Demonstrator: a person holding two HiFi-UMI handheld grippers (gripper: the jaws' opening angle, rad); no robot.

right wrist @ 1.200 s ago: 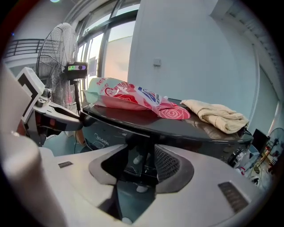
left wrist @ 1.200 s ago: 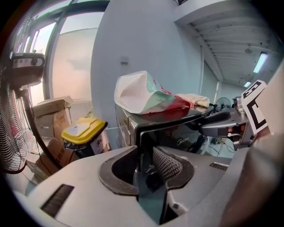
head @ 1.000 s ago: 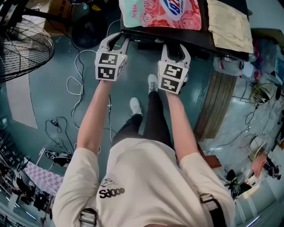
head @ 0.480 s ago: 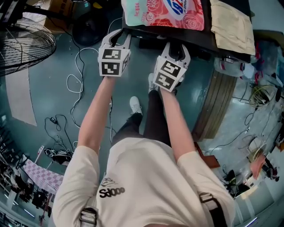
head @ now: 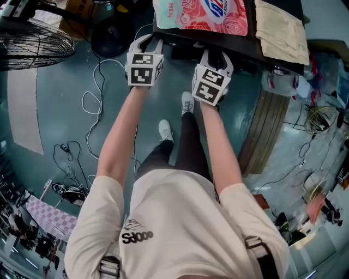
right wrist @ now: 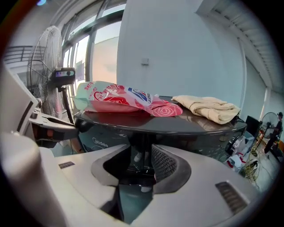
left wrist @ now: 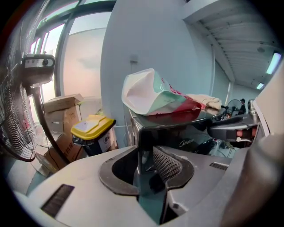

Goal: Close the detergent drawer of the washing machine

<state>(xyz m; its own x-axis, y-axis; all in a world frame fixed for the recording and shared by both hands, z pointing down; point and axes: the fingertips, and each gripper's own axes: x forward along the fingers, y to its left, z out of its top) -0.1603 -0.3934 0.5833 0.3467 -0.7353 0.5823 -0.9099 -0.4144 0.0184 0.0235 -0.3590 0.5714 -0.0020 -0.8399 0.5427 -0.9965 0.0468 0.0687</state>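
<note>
The dark washing machine [head: 252, 24] stands ahead of me, its glossy front [right wrist: 102, 137] facing both grippers. A dark block [head: 182, 53] juts out under the top edge between the grippers; I cannot tell whether it is the detergent drawer. My left gripper [head: 146, 44] is at the machine's left front corner [left wrist: 177, 128], open and empty [left wrist: 144, 166]. My right gripper [head: 214, 57] is at the front under the top edge, also open with nothing between its fingers [right wrist: 140, 170]. Each gripper shows at the edge of the other's view.
A pink detergent bag [head: 202, 13] and a beige towel [head: 281, 30] lie on the machine's top. A standing fan [head: 32, 46] and cables [head: 95, 92] are on the floor to the left. A yellow-lidded bin [left wrist: 91, 128] and cardboard boxes [left wrist: 62, 106] stand beside the machine.
Both grippers stay at the machine's front. The right gripper has rolled slightly. The head view has shifted a little.
</note>
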